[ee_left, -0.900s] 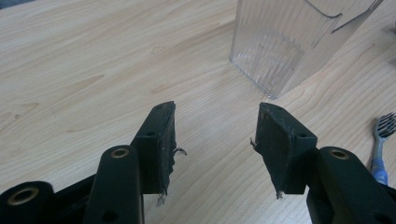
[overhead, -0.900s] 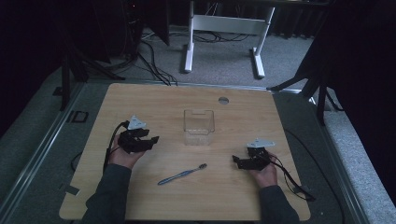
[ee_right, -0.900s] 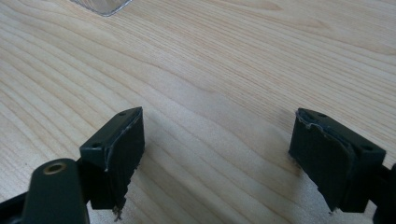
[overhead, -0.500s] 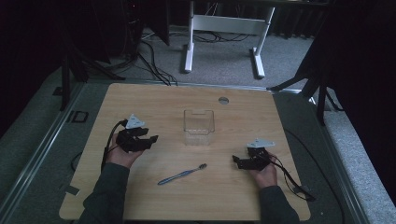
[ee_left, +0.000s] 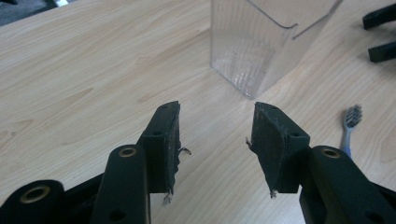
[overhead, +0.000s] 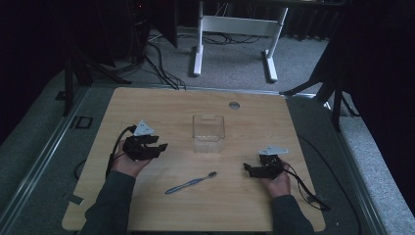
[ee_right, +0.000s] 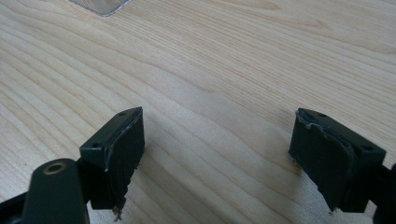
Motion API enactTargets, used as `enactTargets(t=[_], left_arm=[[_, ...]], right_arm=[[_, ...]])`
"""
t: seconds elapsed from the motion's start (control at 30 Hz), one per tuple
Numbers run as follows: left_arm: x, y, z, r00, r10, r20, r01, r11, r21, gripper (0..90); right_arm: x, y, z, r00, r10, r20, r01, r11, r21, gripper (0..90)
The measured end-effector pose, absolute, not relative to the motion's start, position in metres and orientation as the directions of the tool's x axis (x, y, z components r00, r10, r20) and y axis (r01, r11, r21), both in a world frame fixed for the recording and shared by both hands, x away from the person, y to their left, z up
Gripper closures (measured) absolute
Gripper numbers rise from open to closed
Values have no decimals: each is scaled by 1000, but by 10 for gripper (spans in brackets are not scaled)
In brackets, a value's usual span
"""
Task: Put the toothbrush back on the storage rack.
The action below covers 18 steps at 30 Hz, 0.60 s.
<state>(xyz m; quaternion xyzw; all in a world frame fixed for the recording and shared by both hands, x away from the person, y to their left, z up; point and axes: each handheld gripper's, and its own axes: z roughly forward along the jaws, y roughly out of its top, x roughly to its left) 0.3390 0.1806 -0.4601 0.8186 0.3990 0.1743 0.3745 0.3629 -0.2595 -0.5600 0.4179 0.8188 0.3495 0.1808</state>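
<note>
A blue toothbrush lies flat on the wooden table, near the front and between my two hands. Behind it stands a clear plastic container, upright and empty. My left gripper is held just above the table to the container's left, jaws open and pointing right. In the left gripper view its open jaws face the container, with the toothbrush's bristle head at the right. My right gripper rests low at the right and points left; its jaws are wide open over bare wood.
A small round grommet sits in the table near its far edge. Cables trail from both grippers over the table's sides. A white desk frame stands on the carpet beyond the table. The right gripper's jaws appear at the left gripper view's top right.
</note>
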Motion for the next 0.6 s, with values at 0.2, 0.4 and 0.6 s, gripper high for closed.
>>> enactTargets(t=[0.2, 0.4, 0.6], left_arm=[[338, 172, -454, 643, 766, 3, 514, -434, 740, 526], [335, 162, -447, 657, 753, 28, 499, -463, 732, 531], [335, 155, -442, 675, 737, 27, 501, -485, 717, 546]], right_arm=[[363, -259, -560, -585, 811, -3, 558, 406, 724, 174], [363, -259, -560, -585, 811, -3, 558, 405, 724, 174], [363, -259, -560, -585, 811, -3, 559, 405, 724, 174]])
